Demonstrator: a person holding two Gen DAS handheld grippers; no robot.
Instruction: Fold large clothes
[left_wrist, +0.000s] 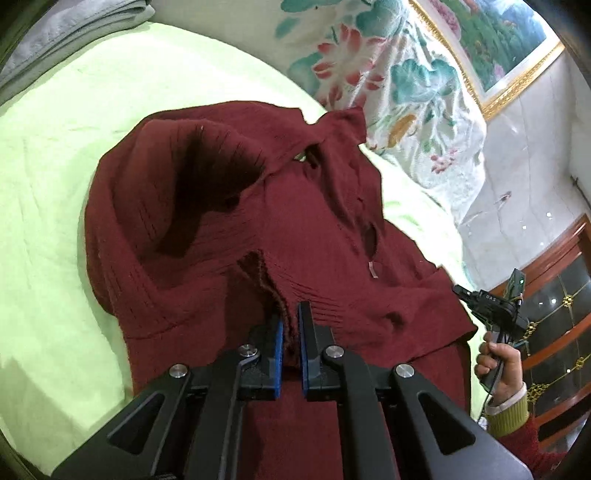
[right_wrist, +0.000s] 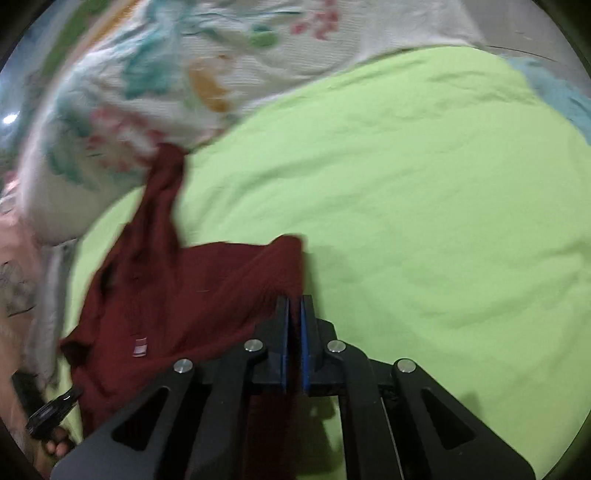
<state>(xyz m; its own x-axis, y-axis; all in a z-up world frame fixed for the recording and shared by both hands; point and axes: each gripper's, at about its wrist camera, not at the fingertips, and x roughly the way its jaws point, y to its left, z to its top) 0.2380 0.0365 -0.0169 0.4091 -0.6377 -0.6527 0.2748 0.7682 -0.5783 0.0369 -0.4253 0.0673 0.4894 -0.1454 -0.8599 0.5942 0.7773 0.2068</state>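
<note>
Both my grippers, left gripper (left_wrist: 290, 325) and right gripper (right_wrist: 294, 314), pinch the maroon sweater's (left_wrist: 221, 229) near edge; its body stretches toward upper frame across the bed (left_wrist: 55, 155).

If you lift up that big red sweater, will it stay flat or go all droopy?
Probably droopy: the red sweater already lies in soft humps and folds on the green sheet. It looks like thick ribbed knit, so likely a bit heavy and sagging between the left tool and right tool. Not slippery, I'd guess.

A dark red knit sweater (left_wrist: 229, 229) lies rumpled, partly bunched, on the light green bedsheet (left_wrist: 55, 155).
</note>
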